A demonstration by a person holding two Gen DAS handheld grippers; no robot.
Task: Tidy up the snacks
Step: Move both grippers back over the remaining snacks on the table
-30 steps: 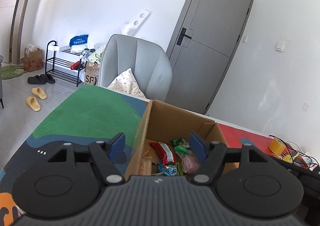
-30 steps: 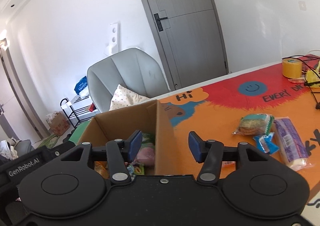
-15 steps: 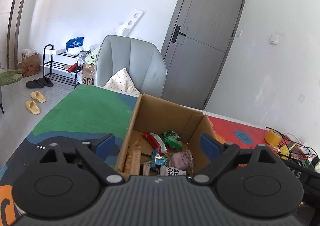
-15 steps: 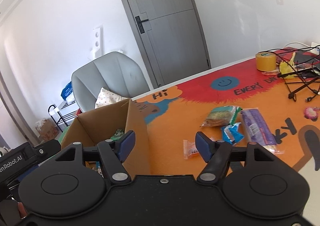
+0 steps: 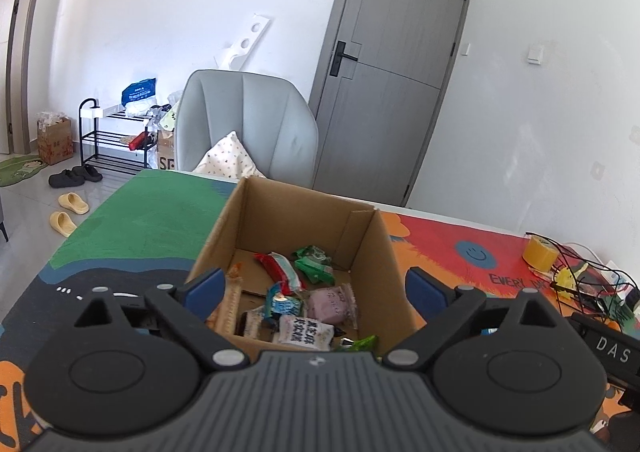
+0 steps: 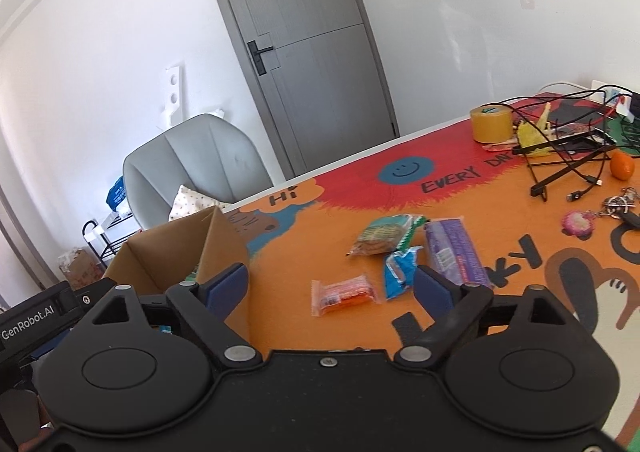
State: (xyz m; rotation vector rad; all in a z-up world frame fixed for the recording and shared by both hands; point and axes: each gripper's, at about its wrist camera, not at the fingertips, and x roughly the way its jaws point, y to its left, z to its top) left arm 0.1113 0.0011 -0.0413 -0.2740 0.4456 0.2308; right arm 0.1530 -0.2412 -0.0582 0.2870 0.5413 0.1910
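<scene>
**Snacks split between box and table**

Snacks (image 5: 304, 300) fill the cardboard box (image 5: 376, 252); four more packets (image 6: 400, 256) lie on my bright printed tablecloth (image 6: 520, 260). Left gripper (image 5: 316, 288) and right gripper (image 6: 332, 284) both gape, holding nothing. Grey door (image 6: 312, 51) and chair (image 5: 248, 123) stand behind.

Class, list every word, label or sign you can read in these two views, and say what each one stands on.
"GenRobot.AI": left gripper body.
"DAS": right gripper body, cut off.
"Hi": tablecloth.
"EVERY DAY": tablecloth, by the smiley face.
"SF": carton behind the chair, partly hidden.
Snack packet print in the box: too small to read.
</scene>
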